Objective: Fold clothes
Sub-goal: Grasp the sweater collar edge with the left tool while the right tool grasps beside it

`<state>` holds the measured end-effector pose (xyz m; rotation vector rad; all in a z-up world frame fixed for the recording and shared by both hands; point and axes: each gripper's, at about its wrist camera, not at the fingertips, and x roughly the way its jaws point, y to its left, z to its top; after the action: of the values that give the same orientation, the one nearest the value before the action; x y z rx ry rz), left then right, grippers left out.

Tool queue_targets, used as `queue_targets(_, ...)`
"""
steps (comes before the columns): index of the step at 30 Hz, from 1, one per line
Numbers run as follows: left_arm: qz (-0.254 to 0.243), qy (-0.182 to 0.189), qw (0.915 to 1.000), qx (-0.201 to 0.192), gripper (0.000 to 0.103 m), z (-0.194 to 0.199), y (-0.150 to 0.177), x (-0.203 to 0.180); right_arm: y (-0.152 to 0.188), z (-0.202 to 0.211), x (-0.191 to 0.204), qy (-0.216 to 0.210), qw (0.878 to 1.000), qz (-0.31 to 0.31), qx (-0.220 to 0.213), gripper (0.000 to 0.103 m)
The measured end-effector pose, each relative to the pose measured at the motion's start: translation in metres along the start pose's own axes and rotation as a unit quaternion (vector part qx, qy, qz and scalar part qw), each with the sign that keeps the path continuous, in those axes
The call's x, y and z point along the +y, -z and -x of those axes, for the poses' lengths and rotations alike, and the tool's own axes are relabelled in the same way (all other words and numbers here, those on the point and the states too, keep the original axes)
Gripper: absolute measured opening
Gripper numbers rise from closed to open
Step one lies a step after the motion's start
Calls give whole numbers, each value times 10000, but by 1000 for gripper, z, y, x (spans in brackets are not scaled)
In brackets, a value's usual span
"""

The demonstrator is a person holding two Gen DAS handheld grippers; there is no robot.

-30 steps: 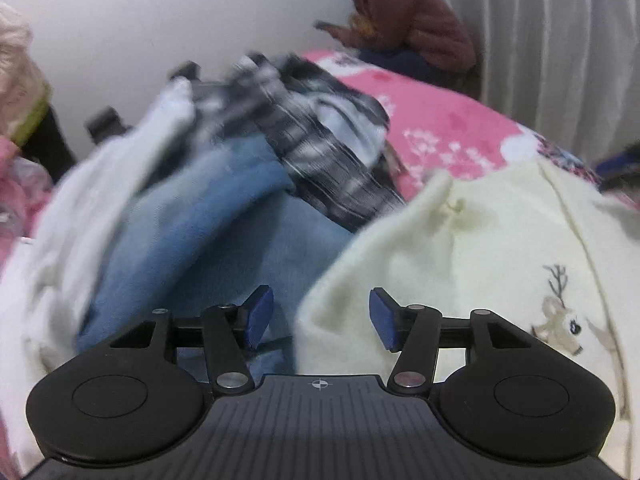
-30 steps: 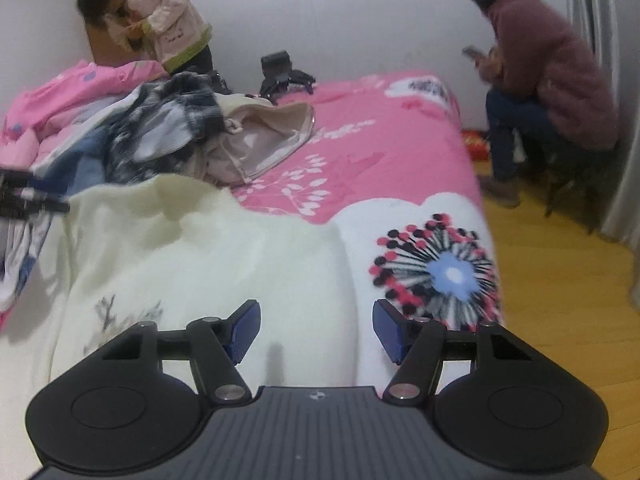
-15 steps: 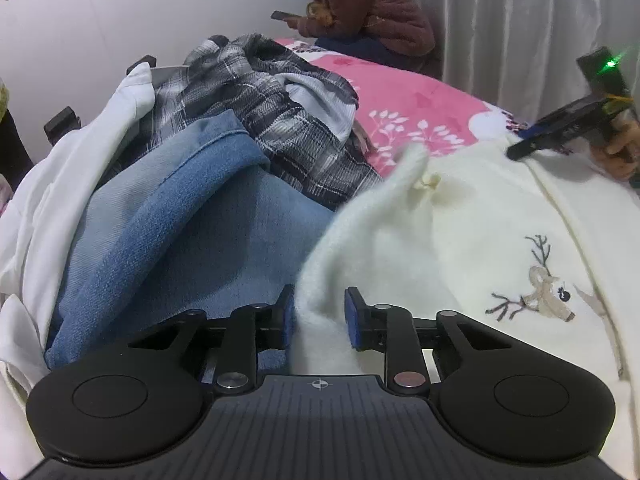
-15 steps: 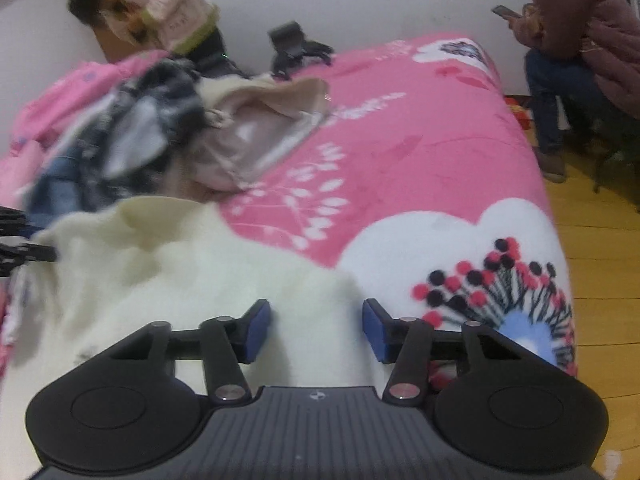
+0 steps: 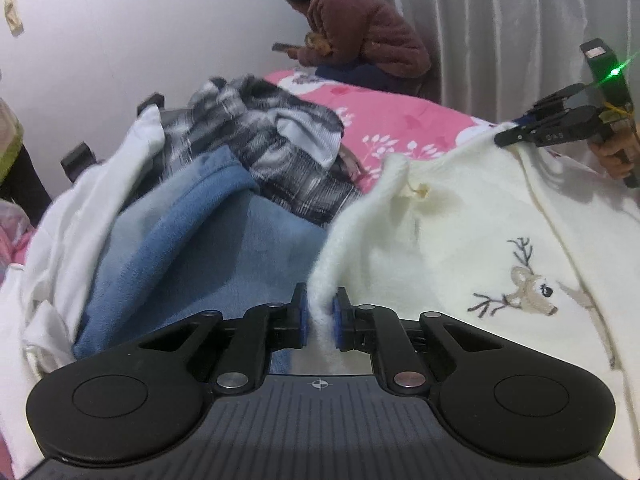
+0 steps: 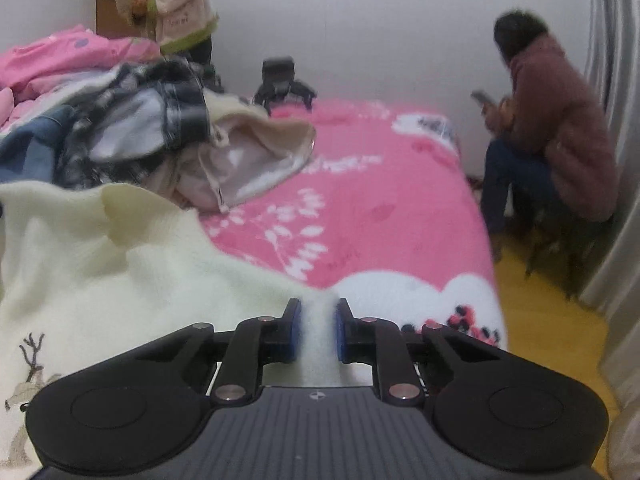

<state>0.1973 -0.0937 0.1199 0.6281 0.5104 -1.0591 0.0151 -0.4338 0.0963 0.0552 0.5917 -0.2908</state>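
Note:
A cream sweater (image 5: pixel 460 240) with an embroidered deer (image 5: pixel 524 288) lies spread on the pink bed. My left gripper (image 5: pixel 320 312) is closing, and its blue pads pinch a fold of the sweater's left edge. My right gripper (image 6: pixel 316 328) is closing too, its pads pressed on a fold of the cream sweater (image 6: pixel 120 272) at its right edge. In the left wrist view the right gripper (image 5: pixel 520 134) shows at the far right, gripping the sweater's corner, held by a hand (image 5: pixel 612 156).
A heap of clothes lies left of the sweater: a blue garment (image 5: pixel 192 240), a white one (image 5: pixel 80 208), a plaid shirt (image 5: pixel 272 148), a beige jacket (image 6: pixel 248 156). A person in a maroon jacket (image 6: pixel 560 132) sits beyond the bed. Another person (image 6: pixel 172 4) stands at the back. Pink blanket (image 6: pixel 360 208) and wooden floor (image 6: pixel 548 320).
Both grippers went from wide open to pinched on the cream sweater's edges. Each view shifted a little, and the sweater's edge now rises between each pair of pads.

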Motion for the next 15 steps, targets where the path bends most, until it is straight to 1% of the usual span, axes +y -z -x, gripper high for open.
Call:
queue_targets(3, -50, -48, 9999, -133, 10, 16, 1, -6, 4, 27, 6, 105, 9989, 179, -419, 18)
queue_targets(7, 57, -116, 9990, -427, 10, 47, 8, -13, 15, 64, 18, 317, 9938, 565, -903, 18)
queue_targets(11, -41, -204, 9983, -547, 10, 67, 21, -25, 36, 91, 19, 408, 9909, 634, -1117, 18)
queue_targets(15, 14, -194, 9985, -505, 10, 80, 37, -33, 59, 111, 19, 507, 9888, 726, -1200, 18)
